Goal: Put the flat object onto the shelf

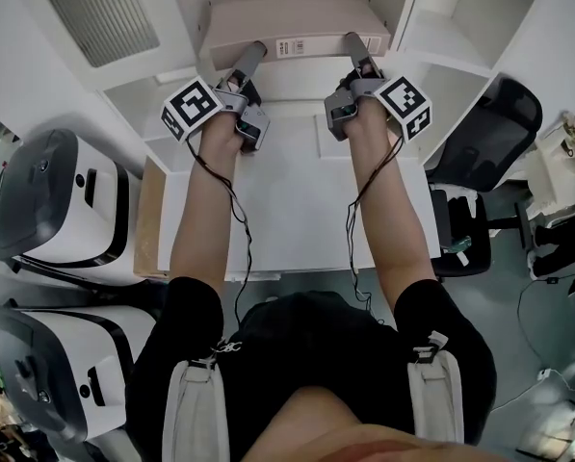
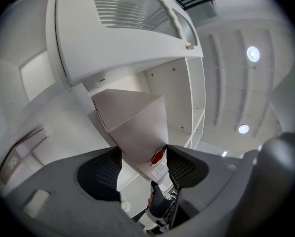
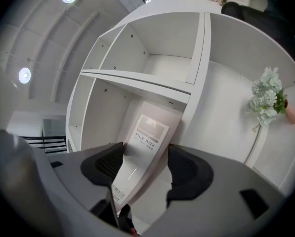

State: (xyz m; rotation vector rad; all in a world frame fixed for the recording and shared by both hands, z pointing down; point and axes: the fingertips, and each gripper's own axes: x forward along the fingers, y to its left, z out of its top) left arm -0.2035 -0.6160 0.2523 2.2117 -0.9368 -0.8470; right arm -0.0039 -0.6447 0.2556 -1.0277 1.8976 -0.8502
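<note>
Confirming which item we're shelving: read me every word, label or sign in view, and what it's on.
"FILE BOX": on the white label of the file box, right gripper view.
Finer print below it: too small to read.
Strip label on the box's front edge, head view: blurred.
Red sticker on the box, left gripper view: nothing legible.

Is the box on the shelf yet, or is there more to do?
Nearly. Done: the box is up off the desk, at the shelf opening. In hand: the left tongs and right tongs each clamp its near edge. To do: slide it in, set it down, let go. Whether its far end rests on the shelf already, I can't tell.
</note>
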